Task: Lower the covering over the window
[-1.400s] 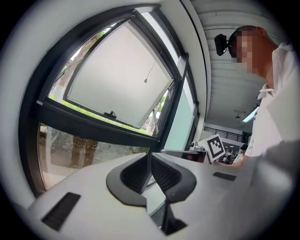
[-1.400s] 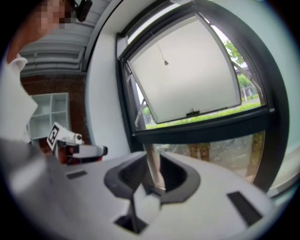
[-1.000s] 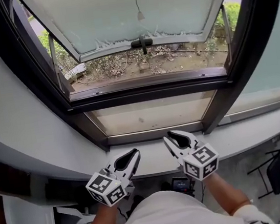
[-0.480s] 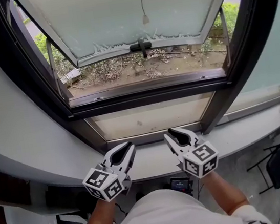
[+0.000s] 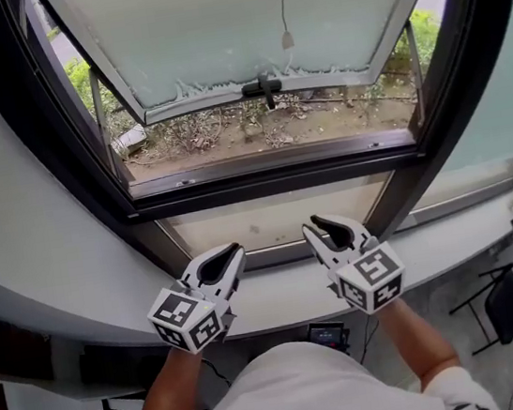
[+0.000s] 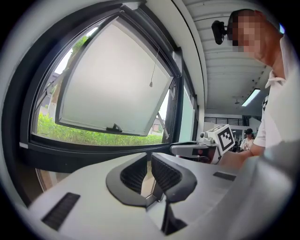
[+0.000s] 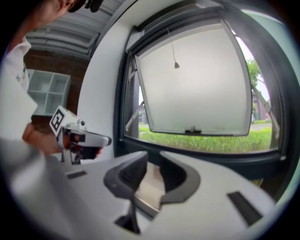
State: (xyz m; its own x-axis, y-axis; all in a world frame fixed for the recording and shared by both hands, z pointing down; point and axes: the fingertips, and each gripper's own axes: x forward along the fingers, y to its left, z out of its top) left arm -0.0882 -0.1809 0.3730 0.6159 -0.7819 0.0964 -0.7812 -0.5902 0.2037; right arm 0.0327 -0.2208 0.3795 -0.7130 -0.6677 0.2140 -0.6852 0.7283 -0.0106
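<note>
One open window (image 5: 195,37), one pull cord (image 5: 284,15), two grippers: left gripper (image 5: 233,250) fingers (image 6: 135,174) together, right gripper (image 5: 314,227) fingers apart.

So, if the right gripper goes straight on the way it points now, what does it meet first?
The right gripper would probably meet the beige lower pane below the open window; depth is unclear.
</note>
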